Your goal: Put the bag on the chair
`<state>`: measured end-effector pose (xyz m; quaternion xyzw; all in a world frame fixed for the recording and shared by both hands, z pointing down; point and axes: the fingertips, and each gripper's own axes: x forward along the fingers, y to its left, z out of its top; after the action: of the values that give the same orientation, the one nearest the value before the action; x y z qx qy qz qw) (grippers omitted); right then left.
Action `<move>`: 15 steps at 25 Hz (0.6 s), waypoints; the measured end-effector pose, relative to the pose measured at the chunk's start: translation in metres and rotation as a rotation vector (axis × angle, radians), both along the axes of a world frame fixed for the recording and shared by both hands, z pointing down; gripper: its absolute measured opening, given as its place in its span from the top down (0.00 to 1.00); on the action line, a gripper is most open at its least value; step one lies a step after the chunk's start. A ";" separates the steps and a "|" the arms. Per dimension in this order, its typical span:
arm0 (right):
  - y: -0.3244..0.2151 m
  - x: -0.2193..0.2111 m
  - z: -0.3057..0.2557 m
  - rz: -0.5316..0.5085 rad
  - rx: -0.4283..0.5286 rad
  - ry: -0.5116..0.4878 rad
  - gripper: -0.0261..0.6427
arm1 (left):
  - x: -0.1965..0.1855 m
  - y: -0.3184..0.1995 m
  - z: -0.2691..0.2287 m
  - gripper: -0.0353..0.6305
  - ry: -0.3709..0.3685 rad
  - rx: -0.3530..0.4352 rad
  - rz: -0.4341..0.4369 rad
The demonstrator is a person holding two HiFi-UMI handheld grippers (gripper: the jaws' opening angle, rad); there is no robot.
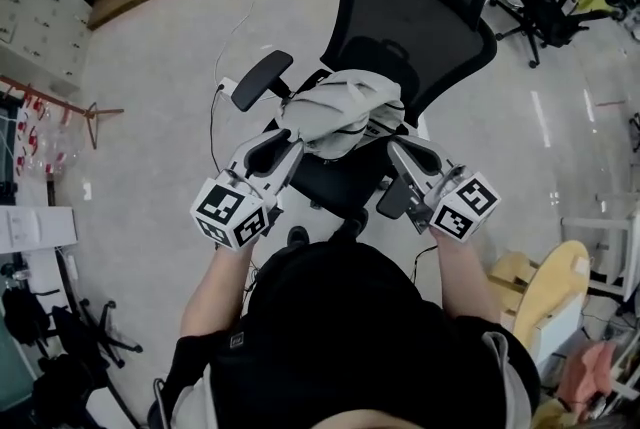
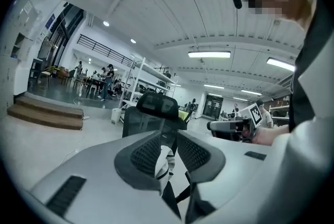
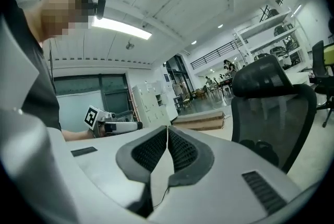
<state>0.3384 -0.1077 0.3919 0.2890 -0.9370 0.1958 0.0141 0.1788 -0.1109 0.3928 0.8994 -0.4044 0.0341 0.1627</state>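
The bag (image 1: 338,112), a pale grey bundle with a dark strap, is seen in the head view just above centre. It is held over the front of the seat (image 1: 335,179) of the black chair (image 1: 420,7), whose mesh back rises towards 12 o'clock. The left claw (image 1: 290,145) is set at the bag's 8 o'clock and the right claw (image 1: 393,149) at its 4 o'clock, so the load is shared between the two. Whether the bag's underside touches the seat cannot be told. The bag's top is bunched shut, so nothing of its contents is shown. In the left gripper view, the left claw (image 2: 168,152) is part-way closed, with a fold of white, dark-striped bag fabric (image 2: 163,163) clamped between its pads; the chair (image 2: 148,118) stands beyond at 12 o'clock. In the right gripper view, the right claw (image 3: 167,147) is closed almost fully on a thin, pale strip of the bag (image 3: 160,176), and the chair (image 3: 271,108) lies at 2 o'clock. The carrying step is judged to be in hand. Next, the bag would need to be lowered squarely onto the seat, and both claws opened only once its weight is borne there.
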 end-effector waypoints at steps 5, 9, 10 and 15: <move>0.042 -0.054 -0.031 0.039 0.060 0.004 0.91 | -0.039 0.045 -0.041 0.83 0.045 0.092 0.014; 0.075 -0.084 -0.047 0.091 0.087 0.006 0.91 | -0.064 0.070 -0.052 0.85 0.065 0.116 0.062; 0.082 -0.089 -0.049 0.106 0.093 0.015 0.91 | -0.068 0.073 -0.052 0.85 0.064 0.119 0.071; 0.111 -0.091 -0.052 0.168 0.088 0.043 0.92 | -0.078 0.088 -0.046 0.86 0.041 0.106 0.081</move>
<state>0.2470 0.0030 0.3403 0.3712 -0.9166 0.1486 0.0050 0.1008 -0.0226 0.3469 0.9230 -0.3652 0.0005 0.1215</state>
